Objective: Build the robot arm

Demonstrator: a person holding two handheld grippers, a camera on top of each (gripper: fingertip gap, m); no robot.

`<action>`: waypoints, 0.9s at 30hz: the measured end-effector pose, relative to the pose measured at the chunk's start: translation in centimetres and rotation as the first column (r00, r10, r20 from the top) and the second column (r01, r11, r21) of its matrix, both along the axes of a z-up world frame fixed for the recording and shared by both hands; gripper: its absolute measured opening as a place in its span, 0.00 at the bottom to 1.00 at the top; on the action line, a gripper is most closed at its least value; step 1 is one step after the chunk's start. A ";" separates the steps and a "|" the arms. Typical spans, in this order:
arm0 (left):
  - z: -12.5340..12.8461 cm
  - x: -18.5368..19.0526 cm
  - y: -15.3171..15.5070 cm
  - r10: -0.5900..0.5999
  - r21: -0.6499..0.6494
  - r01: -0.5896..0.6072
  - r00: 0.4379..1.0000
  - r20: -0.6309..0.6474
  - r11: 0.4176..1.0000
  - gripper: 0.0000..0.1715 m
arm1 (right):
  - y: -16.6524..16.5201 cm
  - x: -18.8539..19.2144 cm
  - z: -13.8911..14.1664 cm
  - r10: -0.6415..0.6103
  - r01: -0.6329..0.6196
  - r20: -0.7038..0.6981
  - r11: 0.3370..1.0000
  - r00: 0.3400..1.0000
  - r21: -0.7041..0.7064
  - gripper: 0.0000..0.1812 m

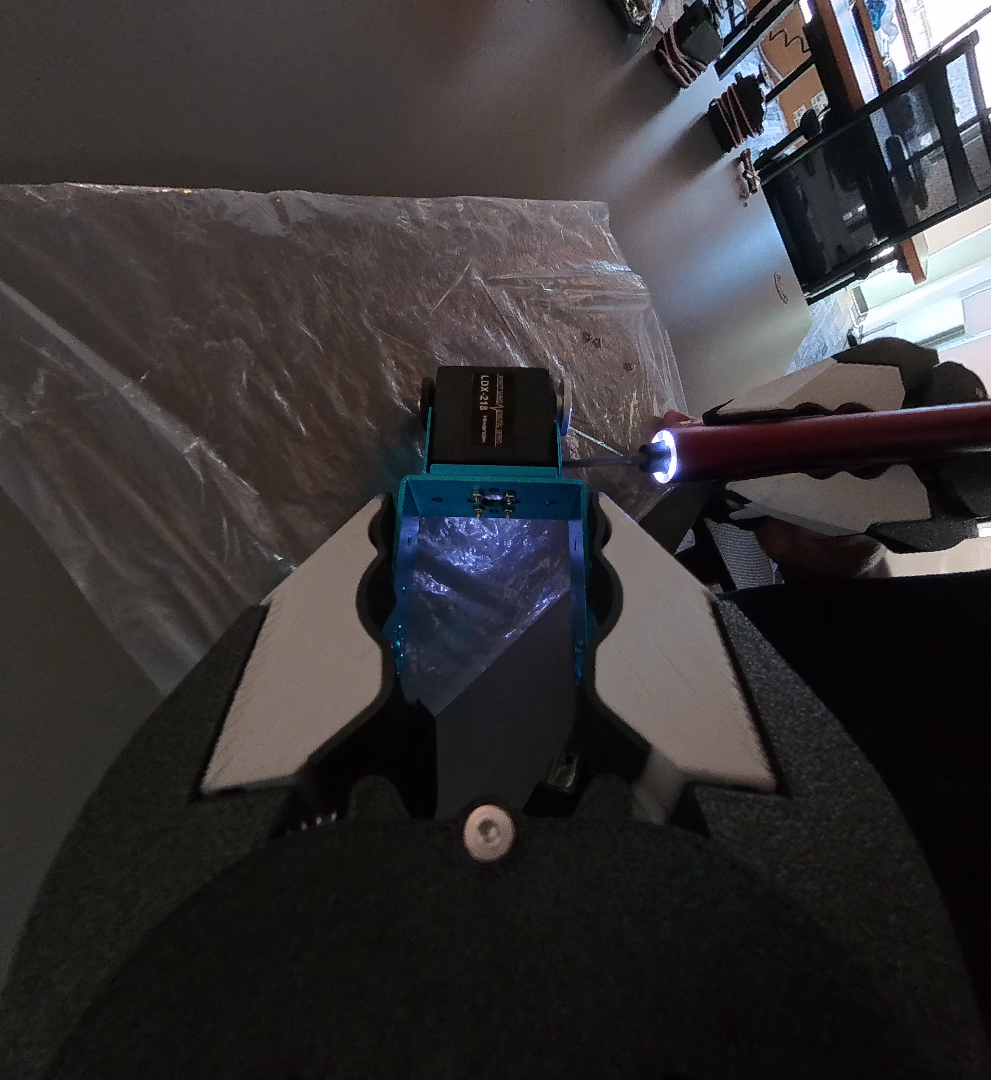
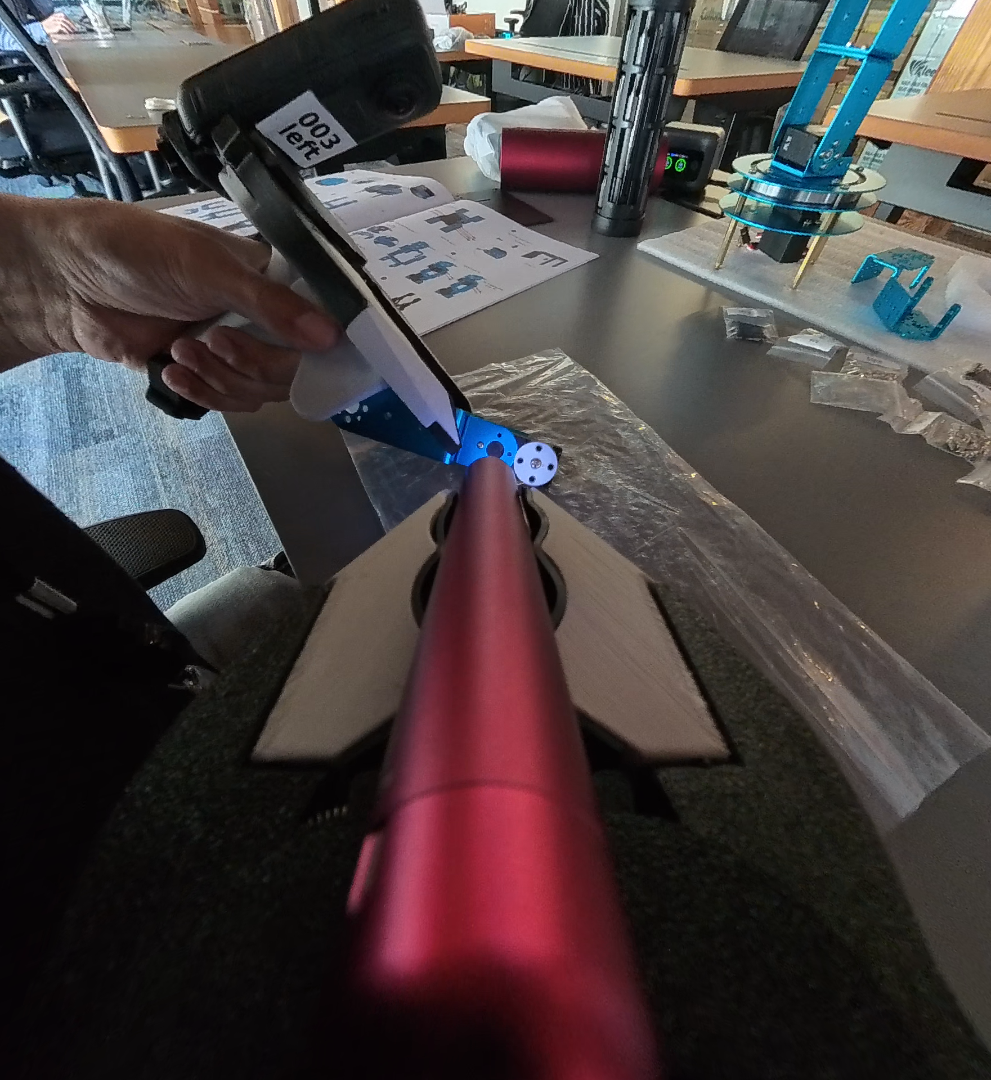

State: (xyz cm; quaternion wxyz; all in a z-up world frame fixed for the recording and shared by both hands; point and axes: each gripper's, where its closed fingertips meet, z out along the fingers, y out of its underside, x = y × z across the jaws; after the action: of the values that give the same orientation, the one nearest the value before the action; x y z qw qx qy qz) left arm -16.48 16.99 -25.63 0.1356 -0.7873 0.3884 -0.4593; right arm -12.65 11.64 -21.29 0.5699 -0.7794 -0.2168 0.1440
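Observation:
My left gripper (image 1: 487,517) is shut on a blue U-shaped metal bracket (image 1: 490,497) with a black servo (image 1: 490,418) mounted at its far end, held tilted over a clear plastic bag (image 1: 247,350). My right gripper (image 2: 490,497) is shut on a red electric screwdriver (image 2: 481,701) whose light ring (image 1: 665,456) is lit. Its bit touches the bracket's side by the servo. In the right wrist view the left gripper (image 2: 452,438), held by a hand (image 2: 101,280), grips the bracket (image 2: 411,432) beside a white round servo horn (image 2: 535,463).
On the dark table (image 2: 773,438) lie the plastic bag (image 2: 686,526), an open instruction booklet (image 2: 452,245), small parts bags (image 2: 890,374), a loose blue bracket (image 2: 902,292), a blue arm on a round base (image 2: 803,175), a black cylinder (image 2: 639,117) and a red one (image 2: 557,158). A chair (image 2: 142,543) stands at left.

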 end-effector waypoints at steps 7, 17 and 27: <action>-0.2 0.0 -0.1 -0.014 0.044 0.014 1.000 -0.007 0.999 0.37 | -0.1 -0.2 -0.2 0.014 -0.019 0.106 0.999 0.994 0.039 0.12; -0.1 -0.1 0.0 -0.008 0.015 0.008 1.000 0.010 1.000 0.38 | 0.0 -0.6 -0.1 0.023 -0.030 0.149 0.999 0.989 0.043 0.12; -0.2 -0.1 -0.1 -0.023 0.040 0.023 1.000 -0.009 0.999 0.37 | 0.1 -0.4 -0.3 0.055 -0.059 0.160 0.998 0.986 0.025 0.12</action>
State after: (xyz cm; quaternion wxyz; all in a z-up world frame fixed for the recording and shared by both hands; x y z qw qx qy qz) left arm -16.56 16.91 -25.88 0.1444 -0.7817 0.4072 -0.4497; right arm -13.02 11.71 -21.57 0.5581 -0.7732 -0.2859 0.0943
